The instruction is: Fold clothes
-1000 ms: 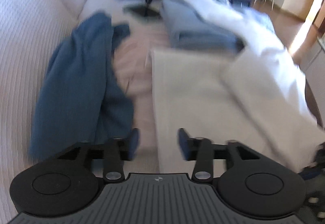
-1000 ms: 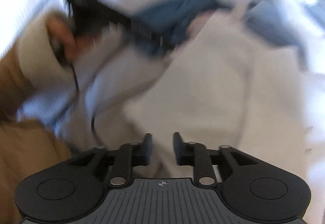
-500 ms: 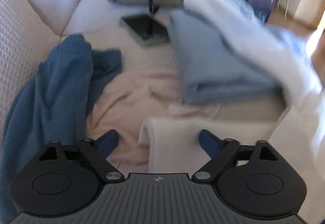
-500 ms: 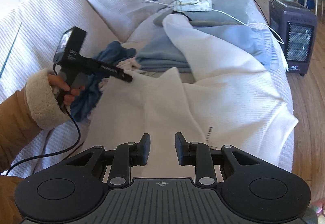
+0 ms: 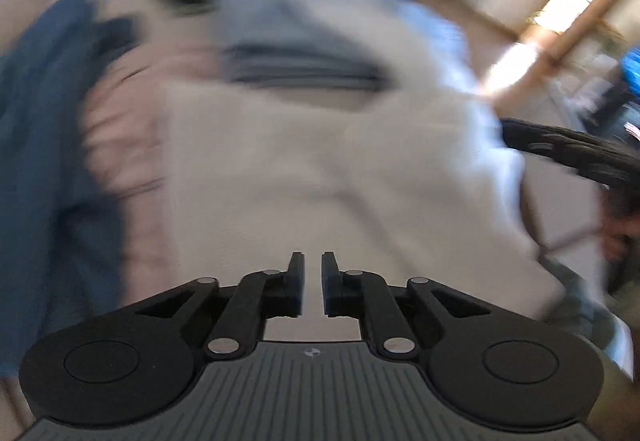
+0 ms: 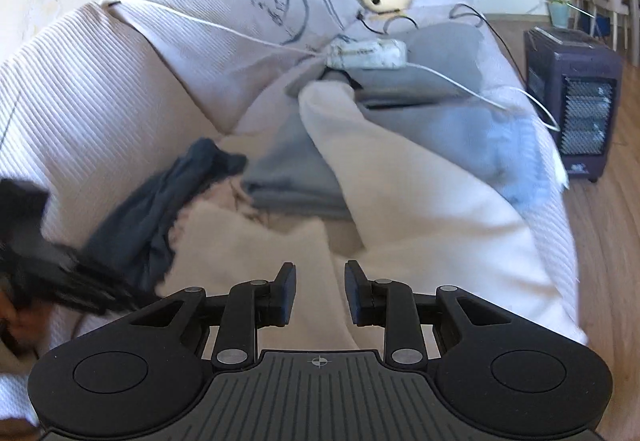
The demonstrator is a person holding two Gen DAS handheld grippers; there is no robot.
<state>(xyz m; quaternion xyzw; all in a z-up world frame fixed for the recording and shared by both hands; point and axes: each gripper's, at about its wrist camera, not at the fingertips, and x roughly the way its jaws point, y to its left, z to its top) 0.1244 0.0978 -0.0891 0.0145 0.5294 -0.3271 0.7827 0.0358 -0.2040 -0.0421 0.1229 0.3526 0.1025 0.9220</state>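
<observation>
With the cream top [image 6: 420, 201] sprawled across the sofa [image 6: 80, 89], the left tongs [image 5: 312, 281] are closing, seemingly on nothing through the blur, the right tongs [image 6: 318, 291] part-open and empty, so a missed hem would spoil the fold.

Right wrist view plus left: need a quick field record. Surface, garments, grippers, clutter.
surface: sofa, ribbed pale cover
being folded: cream garment, spread on the seat
other clothes: dark blue garment crumpled to its left; folded grey-blue stack behind
left gripper: jaws closing, over the cream garment; grip unclear, blurred
right gripper: jaws apart over the cream garment
clutter: power strip; heater on the floor
</observation>
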